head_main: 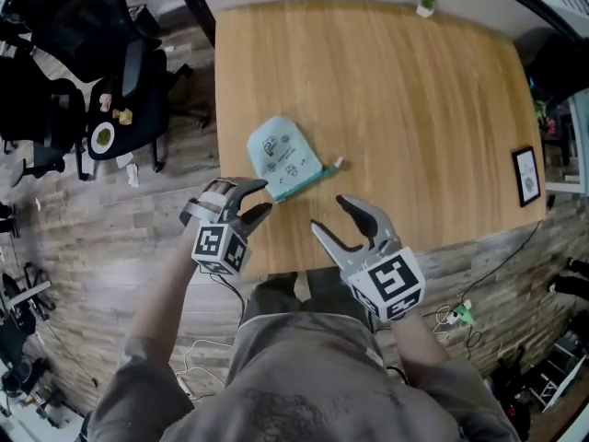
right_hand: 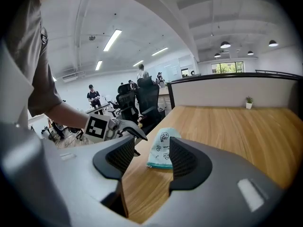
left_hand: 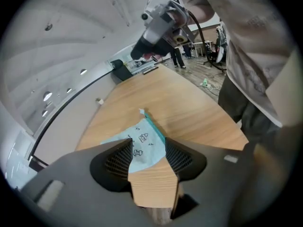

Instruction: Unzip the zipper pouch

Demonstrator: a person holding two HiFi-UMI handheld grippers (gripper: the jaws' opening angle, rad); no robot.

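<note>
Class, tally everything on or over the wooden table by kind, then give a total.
Pouch: 1
Plant: 1
Frame: 1
Grippers: 2, the left gripper and the right gripper
Total: 5

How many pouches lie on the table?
1. The pale blue pouch lies near the table's front edge, just ahead of the left gripper, whose jaws are open. No other pouch is visible.

The pouch (left_hand: 144,136) — side edges hidden behind jaws of the left gripper (left_hand: 147,150).
</note>
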